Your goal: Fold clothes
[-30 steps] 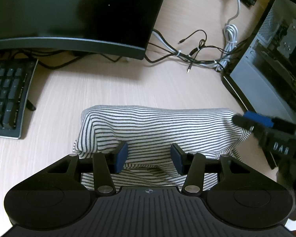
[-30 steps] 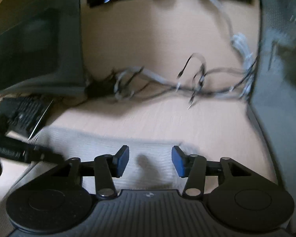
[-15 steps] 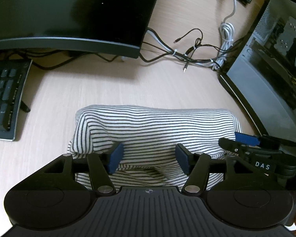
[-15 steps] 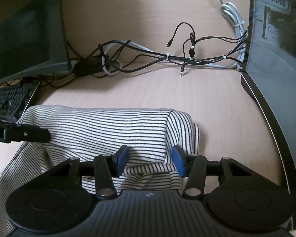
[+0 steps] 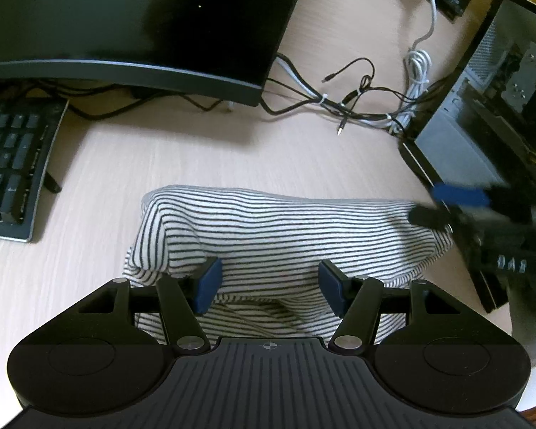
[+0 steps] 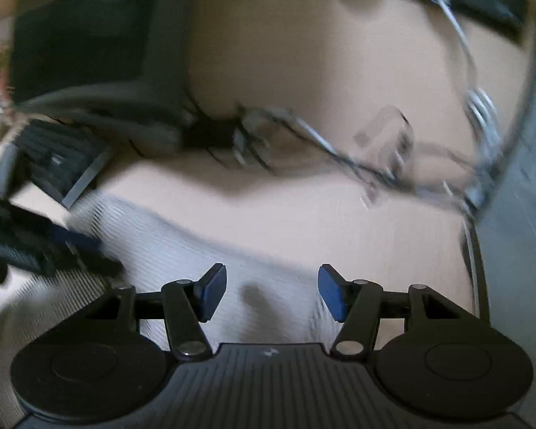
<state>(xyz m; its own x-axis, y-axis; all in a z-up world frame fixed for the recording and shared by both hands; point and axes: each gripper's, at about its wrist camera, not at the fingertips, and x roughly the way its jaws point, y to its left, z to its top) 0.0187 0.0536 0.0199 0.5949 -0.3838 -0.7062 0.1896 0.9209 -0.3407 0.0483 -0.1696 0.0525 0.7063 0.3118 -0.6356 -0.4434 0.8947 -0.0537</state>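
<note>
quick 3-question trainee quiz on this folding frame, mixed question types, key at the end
1. True or false: the left gripper is clamped shut on the striped shirt.
2. What lies on the desk directly beyond the shirt's far edge? A) bare desk, then the monitor and cables B) a stack of towels C) a laundry basket
3. Fill in: in the left wrist view, the keyboard sits to the ___ of the shirt.

Key
1. False: its jaws stand apart, with the shirt showing between them.
2. A
3. left
</note>
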